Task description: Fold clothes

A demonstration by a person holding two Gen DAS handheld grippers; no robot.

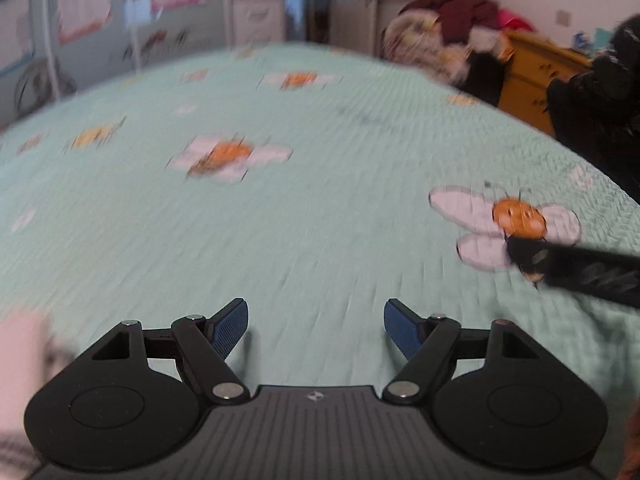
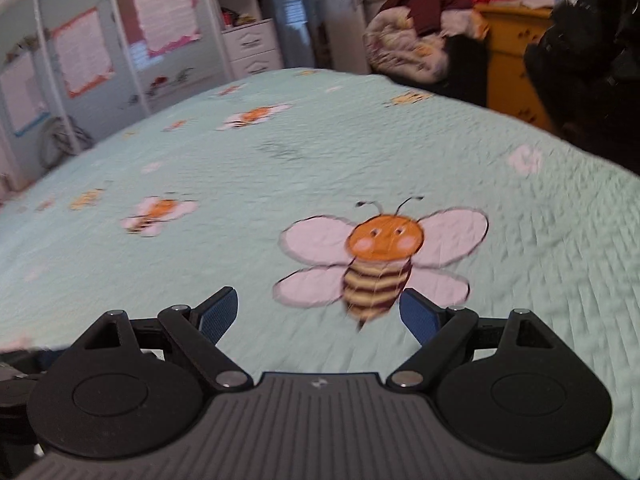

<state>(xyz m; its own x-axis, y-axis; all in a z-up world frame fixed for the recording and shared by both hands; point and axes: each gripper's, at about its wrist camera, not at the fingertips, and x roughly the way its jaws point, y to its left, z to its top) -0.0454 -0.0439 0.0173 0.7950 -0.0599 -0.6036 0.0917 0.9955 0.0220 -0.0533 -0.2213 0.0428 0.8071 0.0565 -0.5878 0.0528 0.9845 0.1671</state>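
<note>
I've got both grippers over the bed, tilted down at the mint quilt [image 2: 280, 152] w/ the bee print. Left gripper [image 1: 316, 330]: jaws spread wide, nothing btwn the blue pads, just bare quilt under them. Right gripper [image 2: 318, 316]: same, spread wide and empty, the big bee [image 2: 380, 264] sitting right ahead of it, its tail btwn the fingertips in the view.

Clothes: the heap [image 2: 424, 36] (maroon piece on top, pale floral stuff, something black) sits at the far right end of the bed, beside the yellow dresser [image 2: 508, 68], well apart from both grippers, up and right of each. In the left wrist view a pale pinkish-white fabric [image 1: 22, 364] shows at the lower left edge, just beside the left gripper's body; too blurred to tell what garment. The right gripper's finger [image 1: 576, 268] pokes in from the right there, across the bee. Dark bulky shape [image 2: 588, 40] at far right, can't tell what.
</note>
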